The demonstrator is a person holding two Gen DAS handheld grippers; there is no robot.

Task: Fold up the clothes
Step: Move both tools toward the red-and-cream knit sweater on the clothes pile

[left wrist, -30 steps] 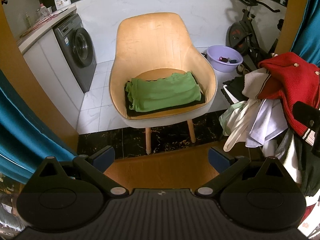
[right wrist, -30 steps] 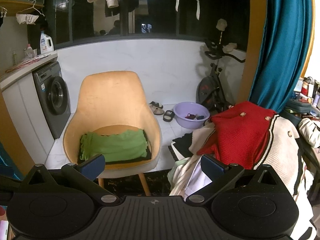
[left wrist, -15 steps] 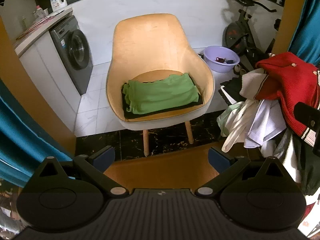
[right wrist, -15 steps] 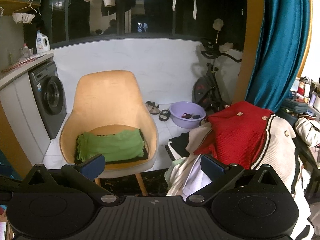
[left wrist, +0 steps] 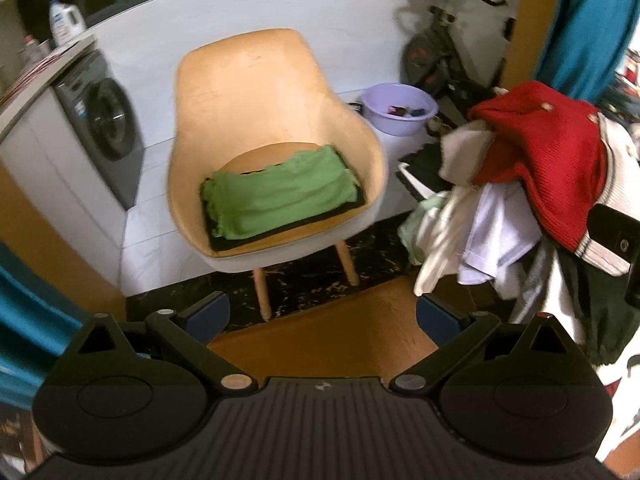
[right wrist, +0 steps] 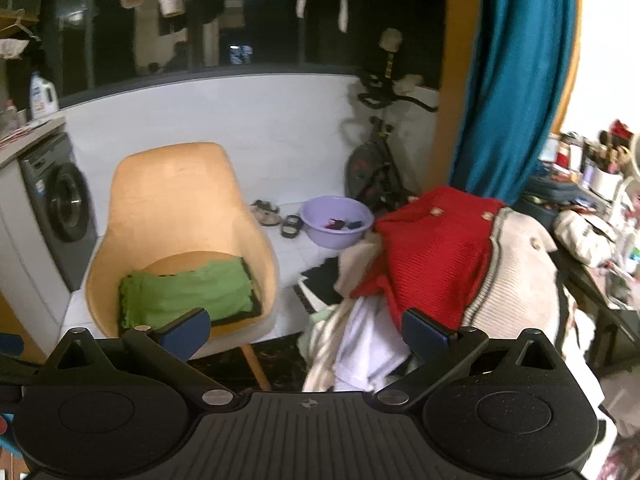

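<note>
**Folded green garment on chair, unfolded pile to the right, both grippers empty**

A folded green garment [left wrist: 280,194] is seen lying flat on a dark folded cloth [left wrist: 224,245] on the seat of the tan shell chair with wooden legs [left wrist: 256,92], at the centre of the left wrist view and at lower left of the right wrist view [right wrist: 188,294]. Its edges are roughly squared, with soft creases across the top. At the right of both views a heap of unfolded clothes is piled: a red knitted cardigan with buttons [right wrist: 436,248] is draped on top, a cream knitted garment with dark stripes [right wrist: 520,276] lies beside it, and white cloths [left wrist: 492,236] hang down beneath.

The left gripper [left wrist: 323,316] is held wide open with nothing between its blue-padded fingers, low in the frame above the brown floor [left wrist: 320,340]. The right gripper [right wrist: 306,330] is likewise spread wide and holds nothing; its right finger is seen in front of the red cardigan, though contact cannot be told.

Compared with half a second ago, the chair has shifted slightly and appears tilted in the left wrist view, and both views are now motion-blurred. The clothes pile sits nearer the centre of the right wrist view. A lilac plastic basin [right wrist: 336,220] stands on the white tiles behind.
</note>
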